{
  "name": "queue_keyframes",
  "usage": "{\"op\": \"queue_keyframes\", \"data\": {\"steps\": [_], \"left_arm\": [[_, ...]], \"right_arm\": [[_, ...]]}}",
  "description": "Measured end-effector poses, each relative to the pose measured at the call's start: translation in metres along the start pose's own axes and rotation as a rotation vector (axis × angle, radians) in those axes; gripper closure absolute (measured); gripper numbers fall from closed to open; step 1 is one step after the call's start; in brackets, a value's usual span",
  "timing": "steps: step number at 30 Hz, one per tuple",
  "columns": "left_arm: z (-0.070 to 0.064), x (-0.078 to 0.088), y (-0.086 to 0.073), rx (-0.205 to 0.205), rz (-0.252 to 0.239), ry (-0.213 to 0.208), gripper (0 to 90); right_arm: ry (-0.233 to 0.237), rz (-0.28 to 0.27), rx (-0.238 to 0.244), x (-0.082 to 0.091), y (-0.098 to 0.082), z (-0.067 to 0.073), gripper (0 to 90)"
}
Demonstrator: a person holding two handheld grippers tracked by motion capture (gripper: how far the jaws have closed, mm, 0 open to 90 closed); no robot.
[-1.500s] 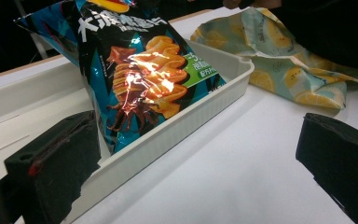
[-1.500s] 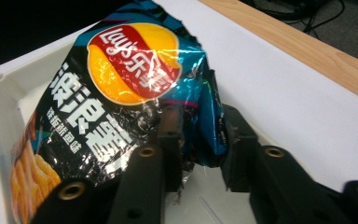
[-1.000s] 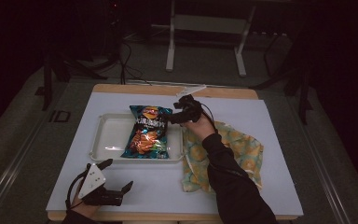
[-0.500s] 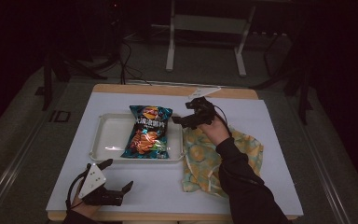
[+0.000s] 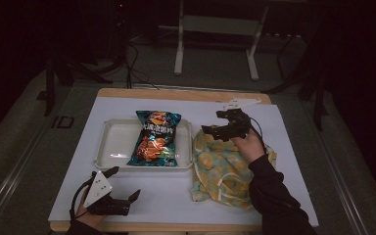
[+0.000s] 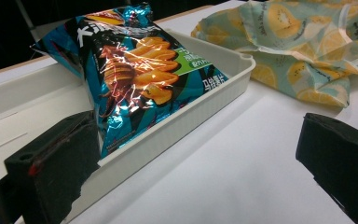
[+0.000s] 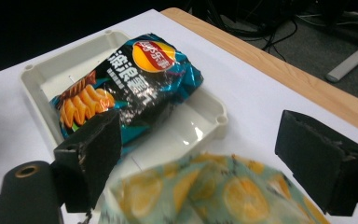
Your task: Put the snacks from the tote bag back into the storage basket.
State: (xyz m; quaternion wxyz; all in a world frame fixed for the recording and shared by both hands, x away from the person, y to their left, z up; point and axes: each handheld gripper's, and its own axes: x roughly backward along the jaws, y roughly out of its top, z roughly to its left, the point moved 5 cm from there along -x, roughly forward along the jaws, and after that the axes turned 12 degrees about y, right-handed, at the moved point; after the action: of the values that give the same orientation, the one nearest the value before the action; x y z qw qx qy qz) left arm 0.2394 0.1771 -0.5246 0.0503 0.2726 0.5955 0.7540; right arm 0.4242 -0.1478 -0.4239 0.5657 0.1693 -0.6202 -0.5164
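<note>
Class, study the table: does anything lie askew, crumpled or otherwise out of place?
Yes. The chip bag lies slanted in the white tray, its top corner riding over the far rim. Beside the tray, the fruit-print cloth lies crumpled, not flat.

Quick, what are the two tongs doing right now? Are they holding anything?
Left tongs: open, holding nothing, low over the table.
Right tongs: open, just widened, nothing between them, above the fruit-print cloth.

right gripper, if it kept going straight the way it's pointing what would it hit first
Probably the chip bag in the white tray. The right gripper has open, empty jaws over the fruit-print cloth, aimed toward the tray. If its line dips lower than it appears, the tray's near rim would come first.
</note>
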Motion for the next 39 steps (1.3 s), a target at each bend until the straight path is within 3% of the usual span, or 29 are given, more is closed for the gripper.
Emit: {"op": "queue_keyframes", "data": {"steps": [8, 14, 30, 39], "left_arm": [[0.0, 0.0, 0.0, 0.0, 0.0, 0.0, 0.2], [0.0, 0.0, 0.0, 0.0, 0.001, -0.002, 0.2], [-0.002, -0.001, 0.0, 0.001, 0.004, -0.001, 0.2], [-0.002, -0.001, 0.0, -0.001, 0.004, 0.0, 0.2]], "right_arm": [[-0.04, -0.019, -0.01, 0.026, -0.02, -0.003, 14.9], [-0.062, -0.084, -0.026, 0.051, -0.035, -0.006, 14.9], [-0.173, -0.159, -0.055, 0.117, -0.088, -0.014, 14.9], [-0.238, -0.197, -0.104, 0.15, -0.119, -0.022, 14.9]]}}
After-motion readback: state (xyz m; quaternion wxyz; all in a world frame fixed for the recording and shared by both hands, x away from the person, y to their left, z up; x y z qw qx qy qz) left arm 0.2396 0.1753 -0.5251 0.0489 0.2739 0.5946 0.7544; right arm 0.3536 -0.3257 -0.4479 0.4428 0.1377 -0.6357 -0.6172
